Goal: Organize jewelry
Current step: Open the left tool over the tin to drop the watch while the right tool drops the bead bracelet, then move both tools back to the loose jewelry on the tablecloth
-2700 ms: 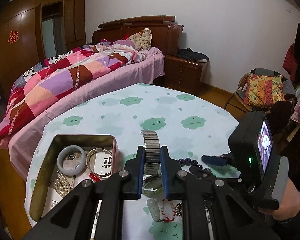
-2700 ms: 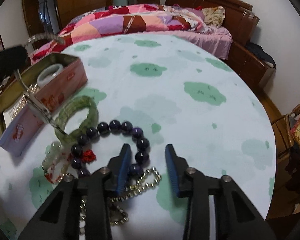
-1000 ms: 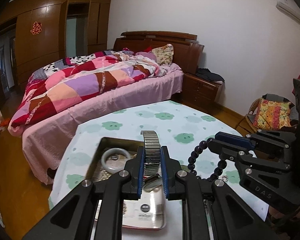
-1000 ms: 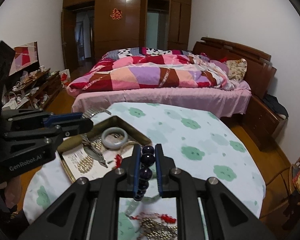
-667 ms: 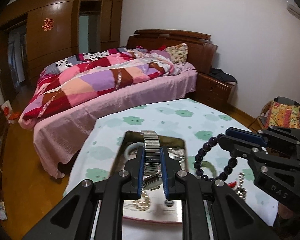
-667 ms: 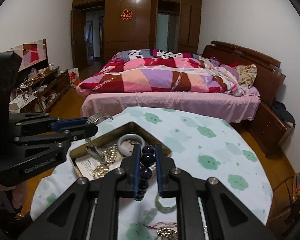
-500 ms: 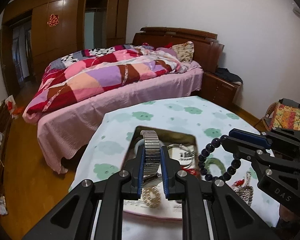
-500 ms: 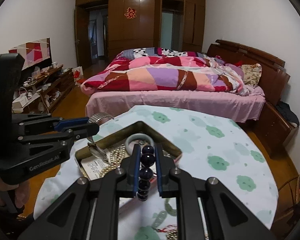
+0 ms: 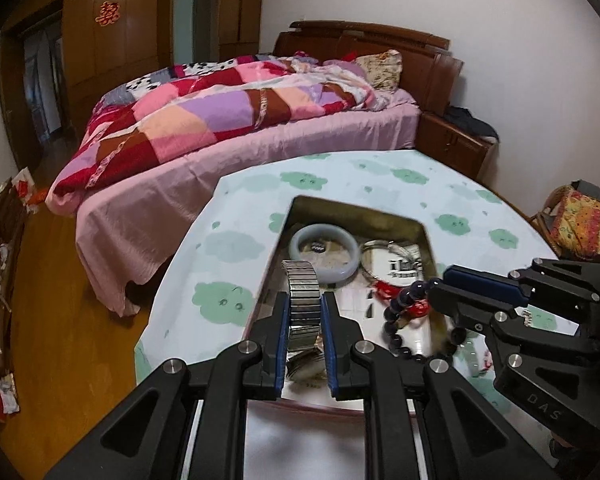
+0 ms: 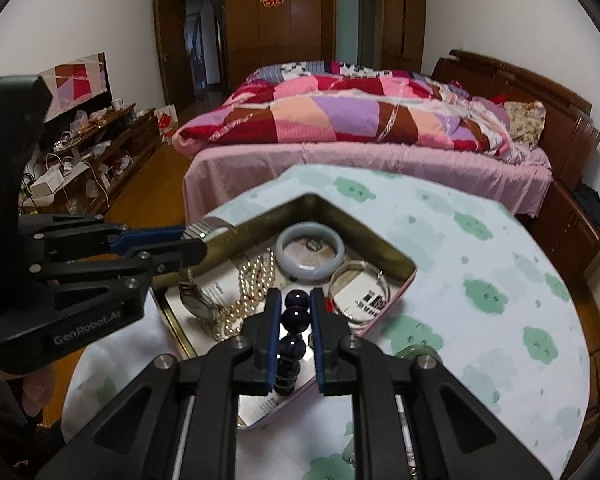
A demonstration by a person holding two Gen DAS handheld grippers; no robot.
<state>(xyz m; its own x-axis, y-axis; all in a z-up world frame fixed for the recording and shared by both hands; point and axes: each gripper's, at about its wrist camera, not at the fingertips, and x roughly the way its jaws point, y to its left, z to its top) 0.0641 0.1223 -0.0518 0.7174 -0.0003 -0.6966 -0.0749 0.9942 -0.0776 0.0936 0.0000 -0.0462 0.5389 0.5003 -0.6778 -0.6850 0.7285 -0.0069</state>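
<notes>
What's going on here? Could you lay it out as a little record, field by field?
Setting: bedroom, table by a bed
Container: open tin on the table
Already in tin: pale bangle, pearls, silver bangle
Left gripper: shut on a metal watch, over the tin
Right gripper: shut on a dark bead bracelet, over the tin

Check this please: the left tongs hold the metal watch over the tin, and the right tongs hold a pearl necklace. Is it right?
Not quite. The right tongs hold a dark bead bracelet, as the right wrist view shows; the pearls lie in the tin. The left tongs do hold the watch.
</notes>
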